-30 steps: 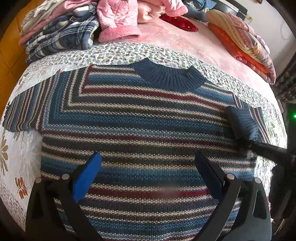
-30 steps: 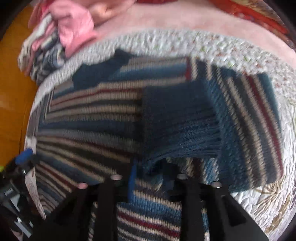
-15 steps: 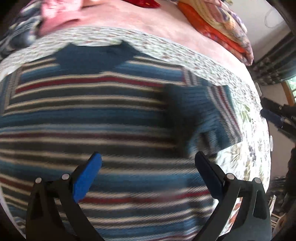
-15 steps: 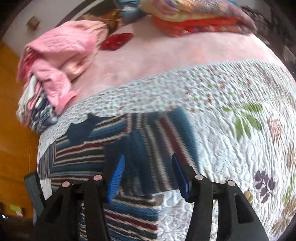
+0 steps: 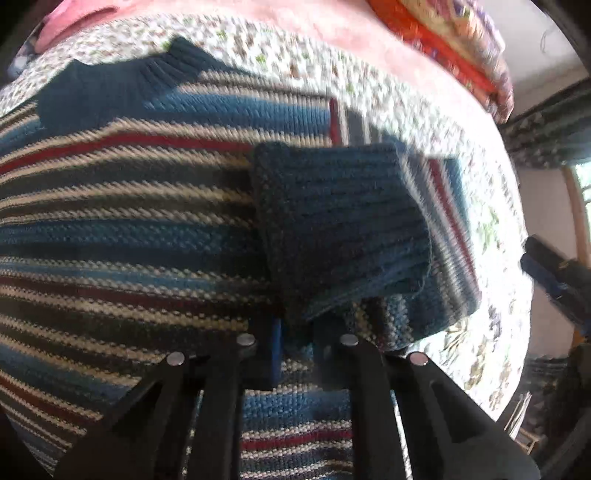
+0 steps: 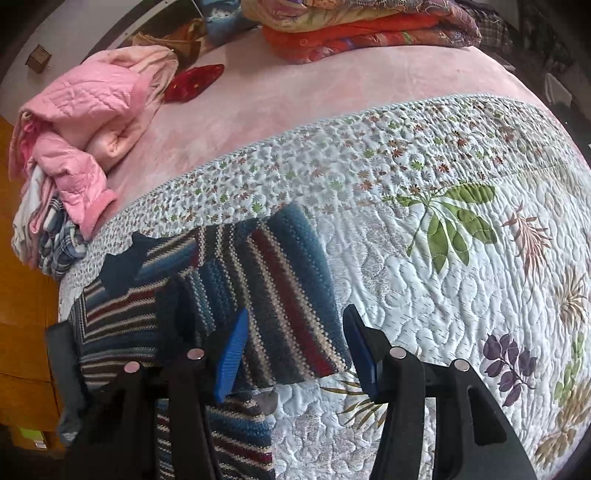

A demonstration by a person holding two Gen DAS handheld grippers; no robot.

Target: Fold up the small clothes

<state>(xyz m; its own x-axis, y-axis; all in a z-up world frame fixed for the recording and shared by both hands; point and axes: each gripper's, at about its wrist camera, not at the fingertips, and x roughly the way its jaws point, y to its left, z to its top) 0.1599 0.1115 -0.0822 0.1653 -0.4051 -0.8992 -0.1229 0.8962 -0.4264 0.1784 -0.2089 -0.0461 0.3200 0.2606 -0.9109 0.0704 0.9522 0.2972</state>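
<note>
We see a striped knit sweater in blue, cream and dark red (image 5: 140, 206) lying flat on a white quilted bedspread with flowers and leaves (image 6: 424, 277) on the bed. One sleeve is folded in over the body of the sweater, and its dark blue ribbed cuff (image 5: 340, 229) lies on top of the stripes. Our left hand-held gripper (image 5: 297, 349) is squeezed tight on the lower edge of that cuff, with its blue pads close together and the knit pinched between them. Our right hand-held gripper (image 6: 295, 354) has its jaws spread wide and holds nothing; it is above the folded sleeve, with one blue pad (image 6: 231, 356) over the stripes and the other pad over the edge of the bedspread just beside the sweater. The sweater's dark blue collar (image 5: 122, 88) points toward the far side of the bed. Past the bedspread there is a soft pink blanket (image 6: 295, 110). On it sit a heap of pink padded clothes (image 6: 85, 122) at the left and a stack of orange and flowered folded quilts (image 6: 354, 29) at the back.
</note>
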